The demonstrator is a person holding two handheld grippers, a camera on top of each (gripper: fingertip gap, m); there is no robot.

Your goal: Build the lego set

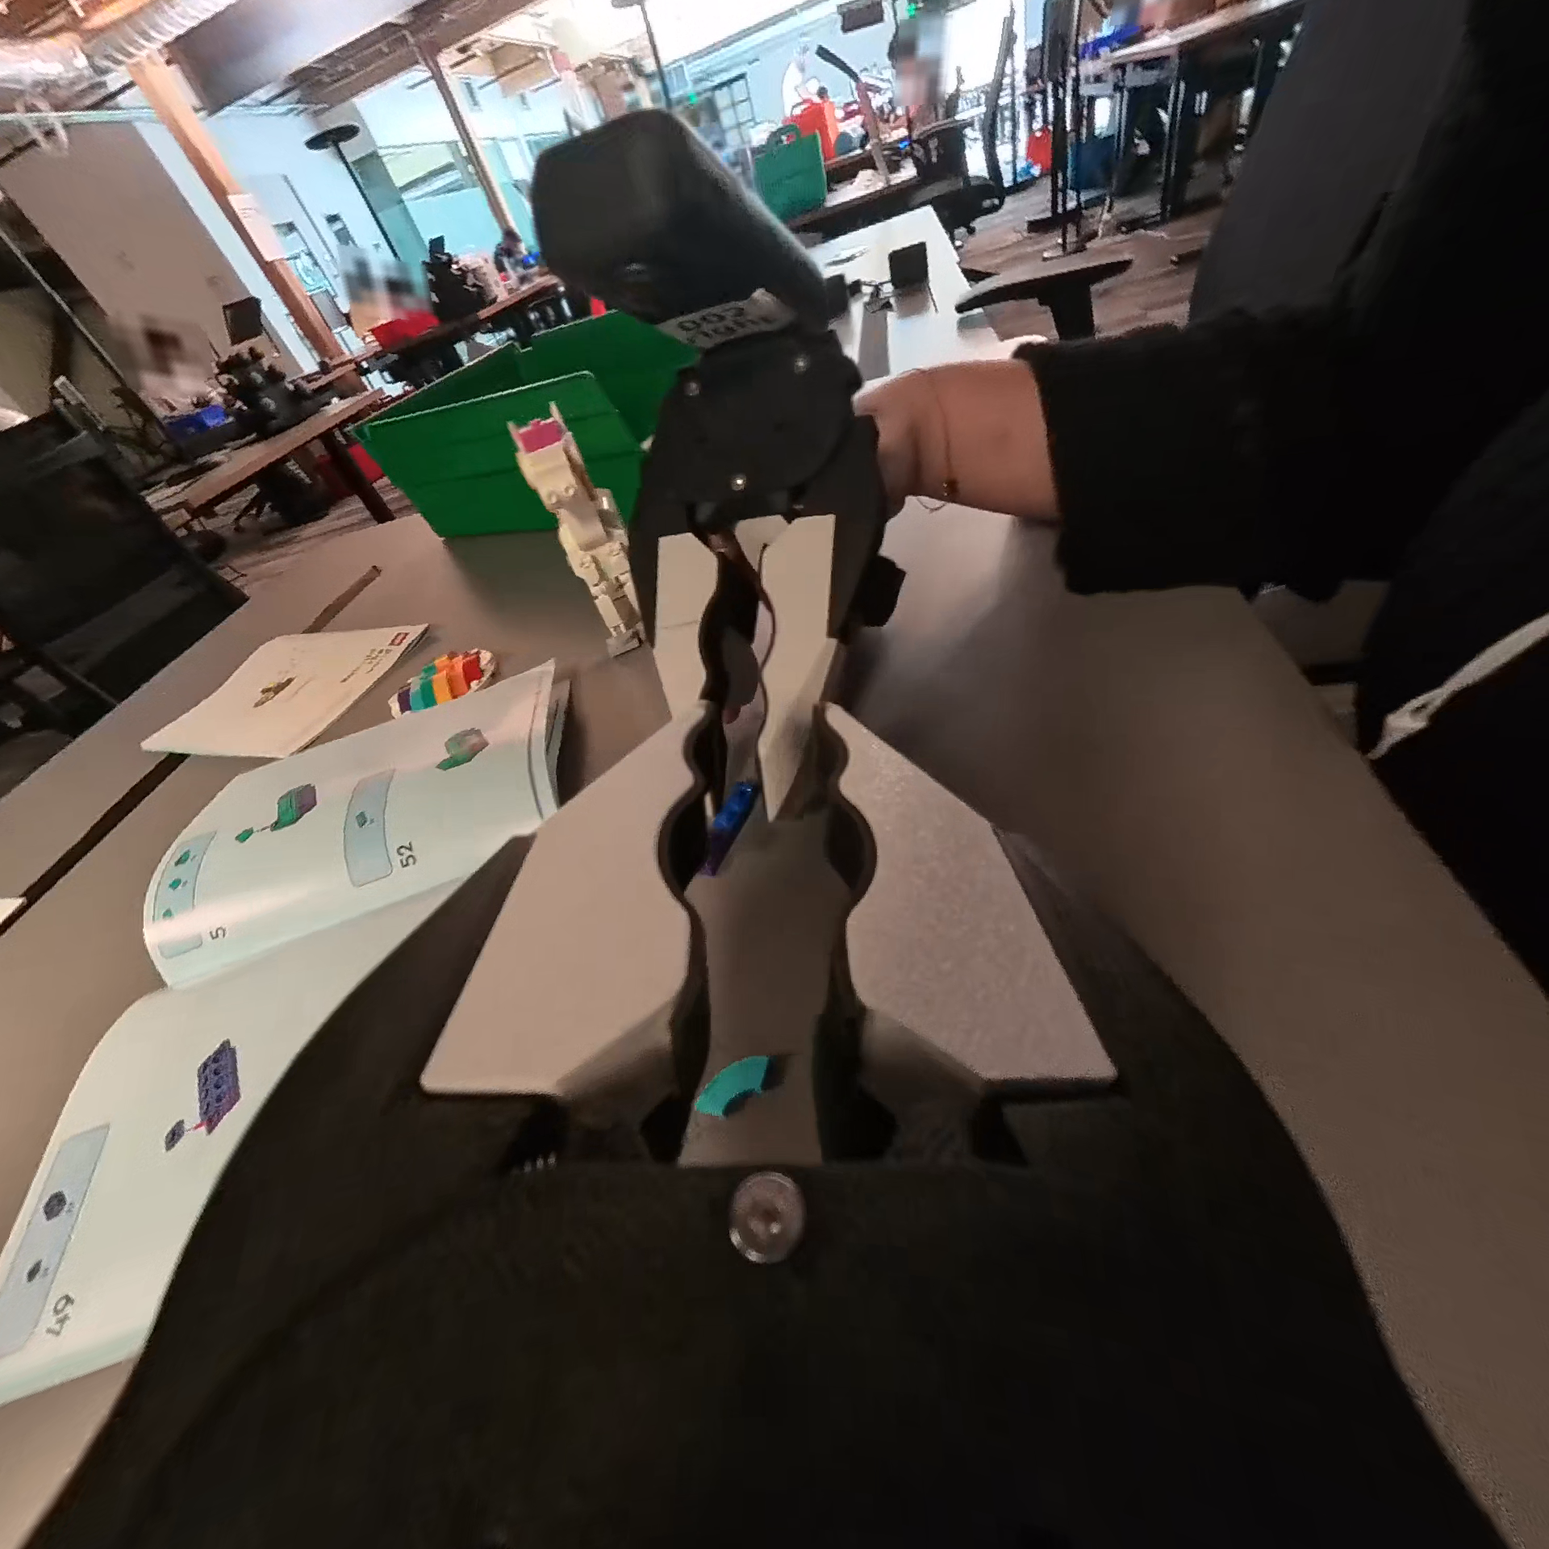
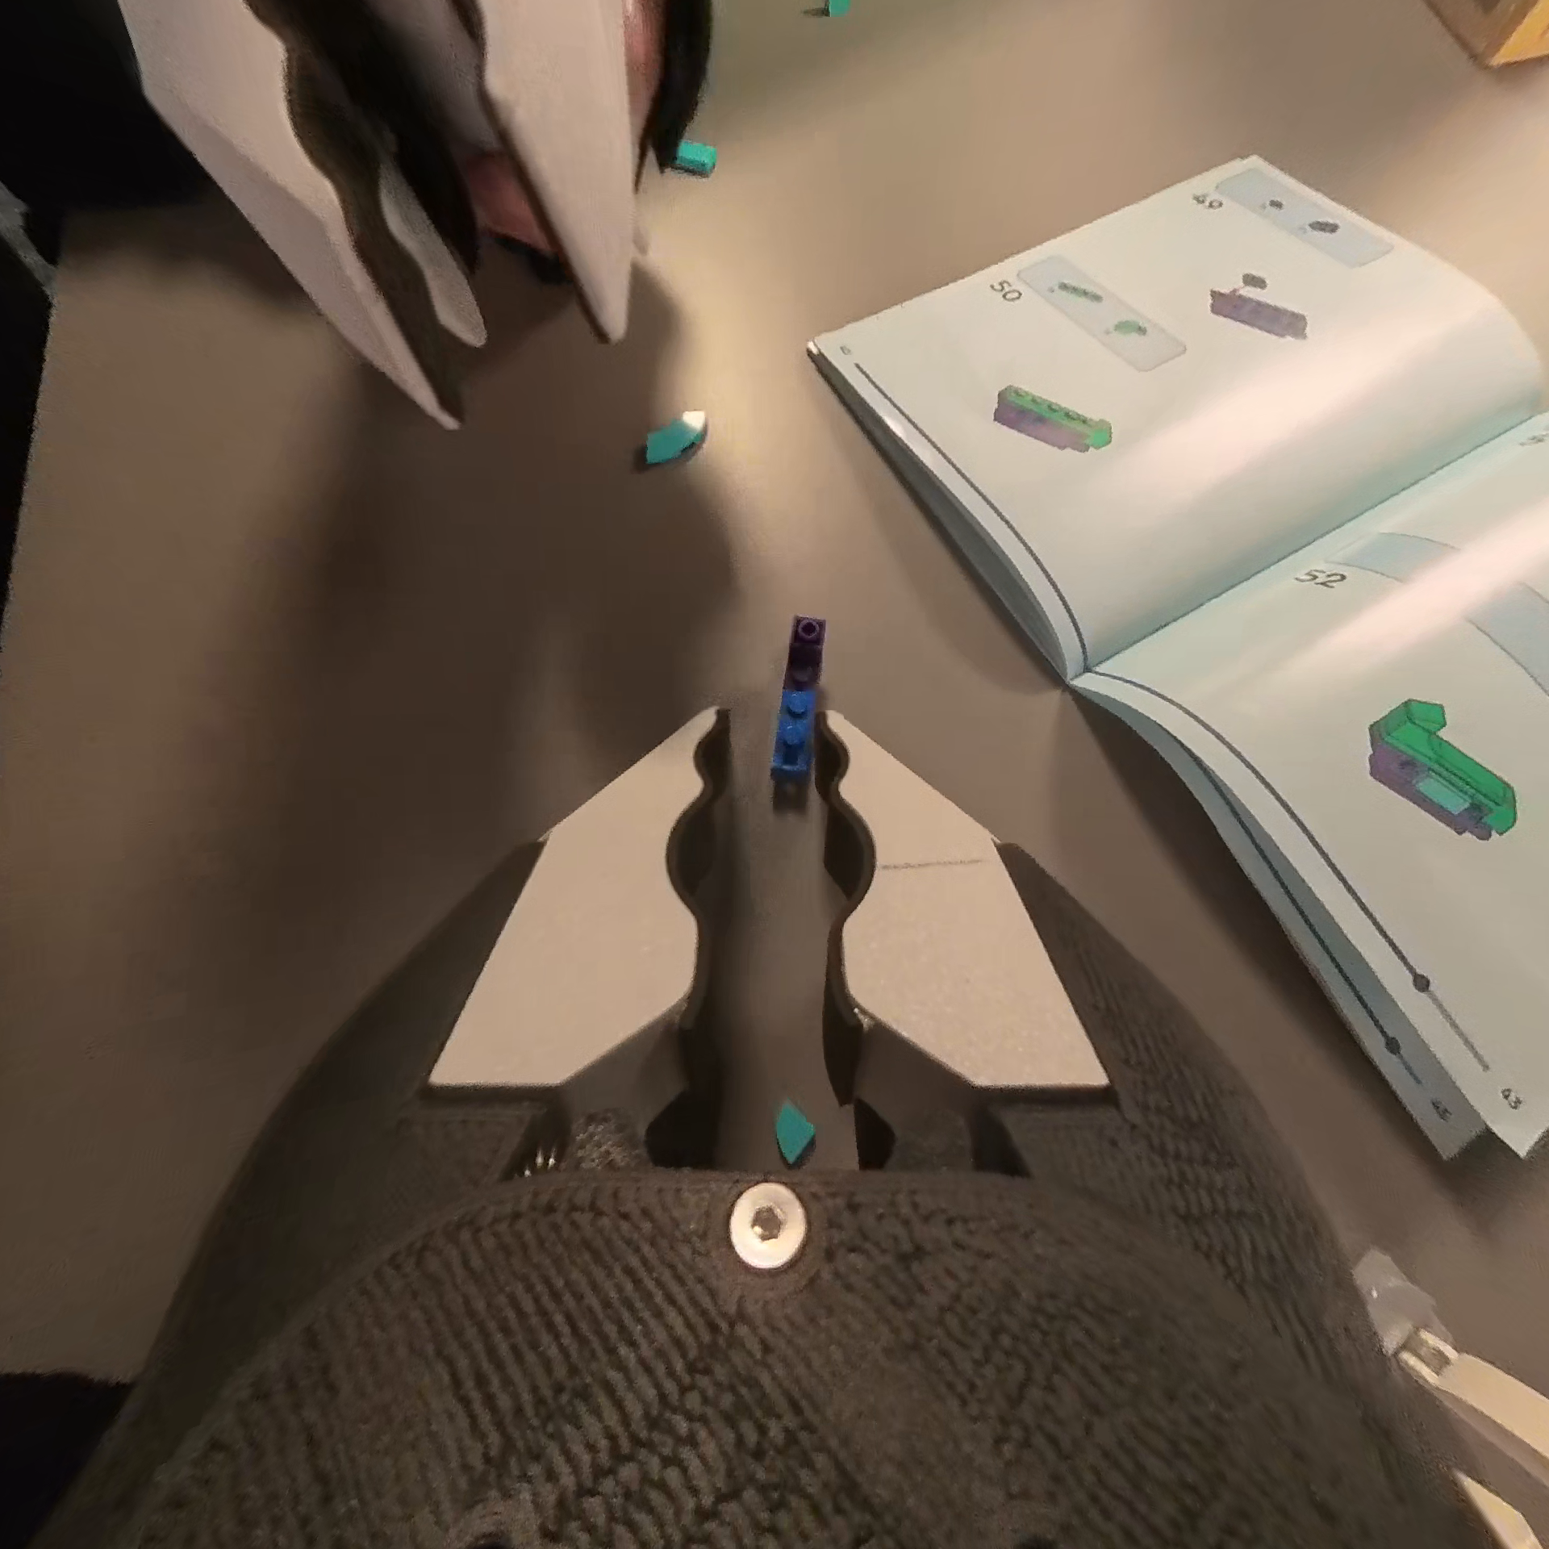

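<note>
Surroundings: open instruction booklet (image 2: 1215, 536) lies beside the work area; a second, closed booklet (image 1: 289, 687) and a small plate of coloured bricks (image 1: 444, 681) sit farther off; a white brick figure (image 1: 582, 524) stands in front of green bins (image 1: 511, 444)
Loose parts: teal pieces (image 2: 675, 440) scattered on the table, one (image 2: 792, 1131) seen between the right gripper's fingers near their base
Obstruction: in the left wrist view the right gripper (image 1: 758, 754) hides most of the brick strip
Surface and room: plain grey table (image 2: 335, 670); an open workshop with desks and chairs behind
Task piece: narrow blue-and-purple brick strip (image 2: 799, 708) low at the table, whether it rests on it is unclear; long axis in line with the right gripper's fingers, purple end pointing away, studs facing the camera
Right gripper (image 2: 771, 721): jaws slightly parted, strip against one fingertip; grip cannot be confirmed
Left gripper (image 1: 763, 729): jaws parted, nothing between them; seen (image 2: 536, 369) above the table in the right wrist view
</note>
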